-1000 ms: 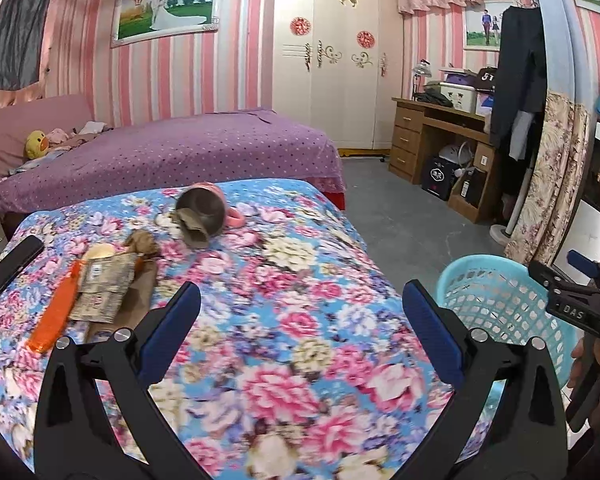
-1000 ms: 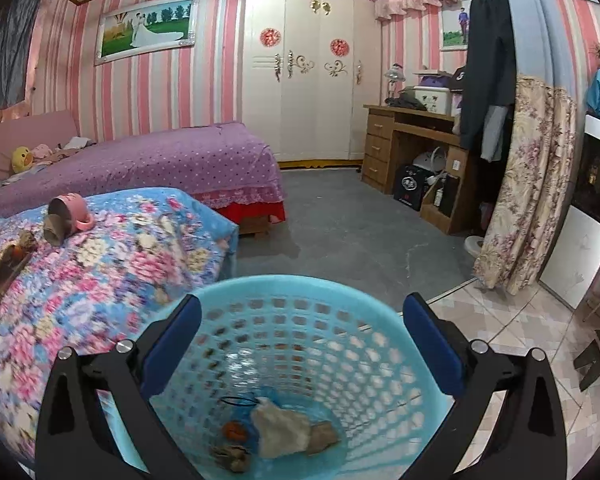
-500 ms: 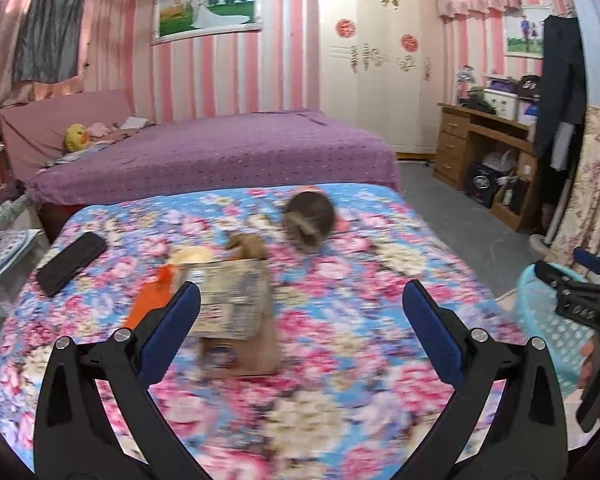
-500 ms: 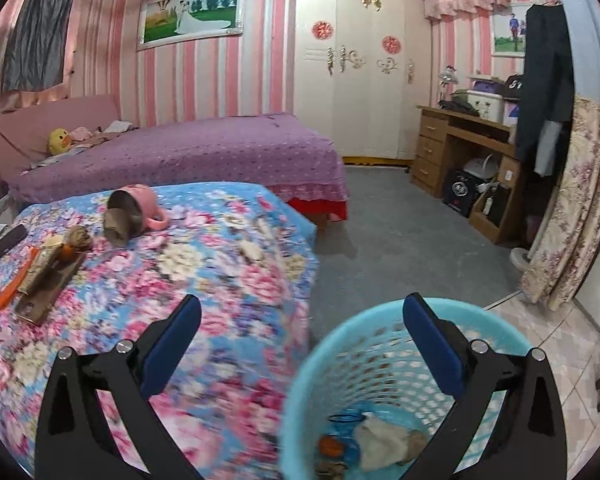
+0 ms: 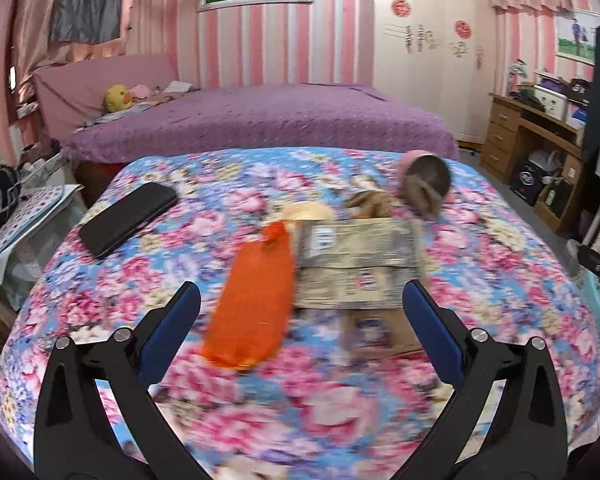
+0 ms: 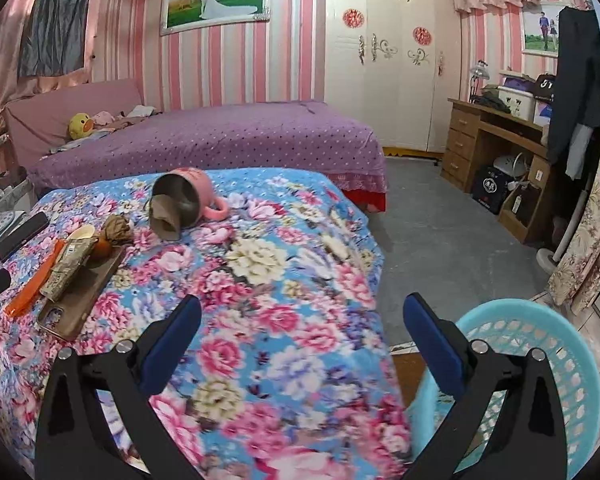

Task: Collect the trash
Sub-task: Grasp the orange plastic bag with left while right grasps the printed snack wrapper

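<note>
On the floral bedspread [image 5: 320, 392] lie an orange wrapper [image 5: 256, 300], a folded printed paper packet [image 5: 356, 264] on a brown phone case [image 6: 80, 296], a crumpled brown wad [image 6: 118, 229] and a pale round lid [image 5: 308, 212]. My left gripper [image 5: 300, 320] is open and empty, just short of the wrapper and packet. A pink mug [image 6: 188, 196] lies on its side with brown paper in its mouth. My right gripper [image 6: 300, 332] is open and empty over the bed's near corner. The blue mesh basket [image 6: 540, 344] stands on the floor to its right.
A black phone [image 5: 128, 216] lies at the bed's left. A purple bed [image 6: 220, 136] stands behind, a wooden desk [image 6: 500, 152] and white wardrobe [image 6: 388, 80] at the right. Grey floor [image 6: 452, 240] lies between bed and desk.
My left gripper has swung left and closer to the trash pile. My right gripper has moved left from over the basket to over the bed corner. Both stay open.
</note>
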`<action>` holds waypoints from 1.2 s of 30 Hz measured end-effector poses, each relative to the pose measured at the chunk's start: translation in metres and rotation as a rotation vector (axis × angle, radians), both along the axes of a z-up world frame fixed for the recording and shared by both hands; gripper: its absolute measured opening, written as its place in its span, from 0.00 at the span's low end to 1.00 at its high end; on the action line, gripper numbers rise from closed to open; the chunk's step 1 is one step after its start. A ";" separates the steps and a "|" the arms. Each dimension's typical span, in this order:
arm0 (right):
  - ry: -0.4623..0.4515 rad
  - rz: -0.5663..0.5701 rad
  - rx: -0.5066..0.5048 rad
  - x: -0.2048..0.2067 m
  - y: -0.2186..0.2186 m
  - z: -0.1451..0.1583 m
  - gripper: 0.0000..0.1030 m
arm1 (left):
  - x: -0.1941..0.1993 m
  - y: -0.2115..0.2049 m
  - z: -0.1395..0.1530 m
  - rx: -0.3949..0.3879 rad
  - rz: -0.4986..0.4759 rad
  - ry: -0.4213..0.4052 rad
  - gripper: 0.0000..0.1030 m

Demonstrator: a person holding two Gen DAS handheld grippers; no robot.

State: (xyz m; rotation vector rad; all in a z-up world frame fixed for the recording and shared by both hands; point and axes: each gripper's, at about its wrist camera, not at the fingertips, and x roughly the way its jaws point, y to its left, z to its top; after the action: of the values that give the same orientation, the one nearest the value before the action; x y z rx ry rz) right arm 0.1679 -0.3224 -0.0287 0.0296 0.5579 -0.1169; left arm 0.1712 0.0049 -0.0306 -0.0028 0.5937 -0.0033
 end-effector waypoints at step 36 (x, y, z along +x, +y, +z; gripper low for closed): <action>0.023 0.073 0.038 0.024 0.082 -0.016 0.96 | 0.026 0.055 -0.023 -0.060 -0.028 0.177 0.20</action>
State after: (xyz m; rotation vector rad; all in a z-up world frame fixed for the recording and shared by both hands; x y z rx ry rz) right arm 0.1918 -0.2407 -0.0446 0.0450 0.5838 -0.0350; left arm 0.1977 0.0601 -0.0539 -0.0533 0.7706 -0.0483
